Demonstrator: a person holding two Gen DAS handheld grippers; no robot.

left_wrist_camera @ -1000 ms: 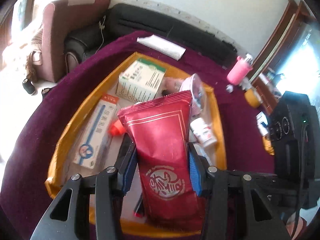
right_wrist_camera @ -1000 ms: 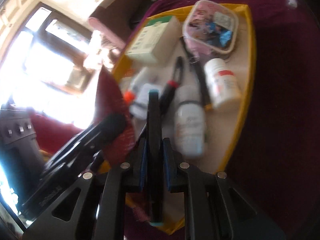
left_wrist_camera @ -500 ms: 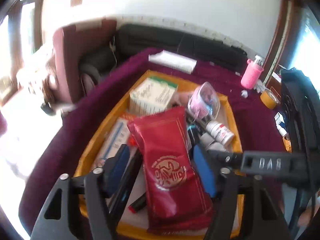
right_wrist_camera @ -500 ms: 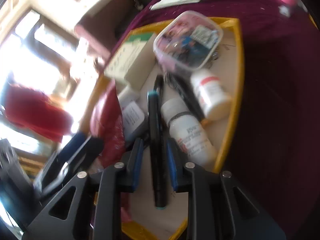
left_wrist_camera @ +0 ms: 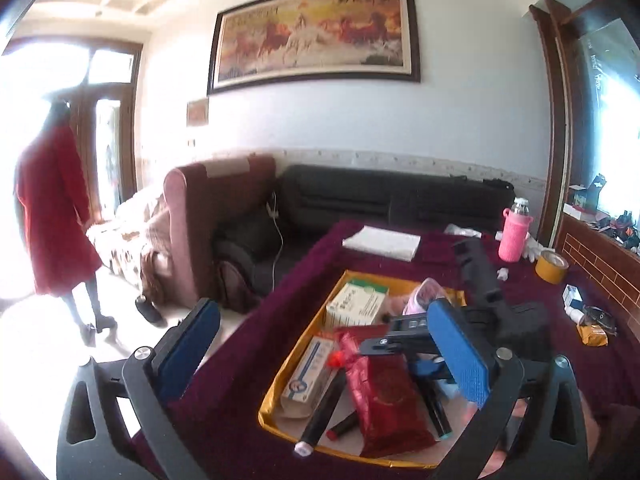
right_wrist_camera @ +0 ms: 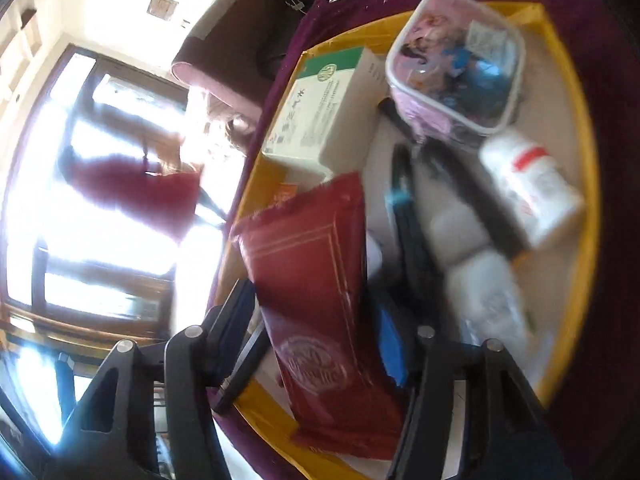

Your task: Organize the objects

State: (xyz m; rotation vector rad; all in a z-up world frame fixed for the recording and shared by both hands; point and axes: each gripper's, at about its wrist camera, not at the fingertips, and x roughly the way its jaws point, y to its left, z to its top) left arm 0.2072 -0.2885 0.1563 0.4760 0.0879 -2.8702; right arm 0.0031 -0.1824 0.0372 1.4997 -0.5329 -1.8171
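Observation:
A red foil pouch lies flat in the yellow tray, on top of pens and boxes. My left gripper hangs above and in front of it, its jaws opening wide with nothing between them. In the right wrist view my right gripper is low over the tray, its jaws opening. The pouch shows between its fingers, and the pads do not press on it. A black pen with a teal cap lies loose beside the right finger.
In the tray are a white-green box, a clear box of clips, white bottles, a blue-white carton and a black marker. On the maroon cloth stand a pink bottle and a tape roll. A person in red stands far left.
My left gripper let go of the red pouch, opened wide, rose and tipped up. My right gripper opened off the black pen, which now lies in the tray, and shifted over the pouch.

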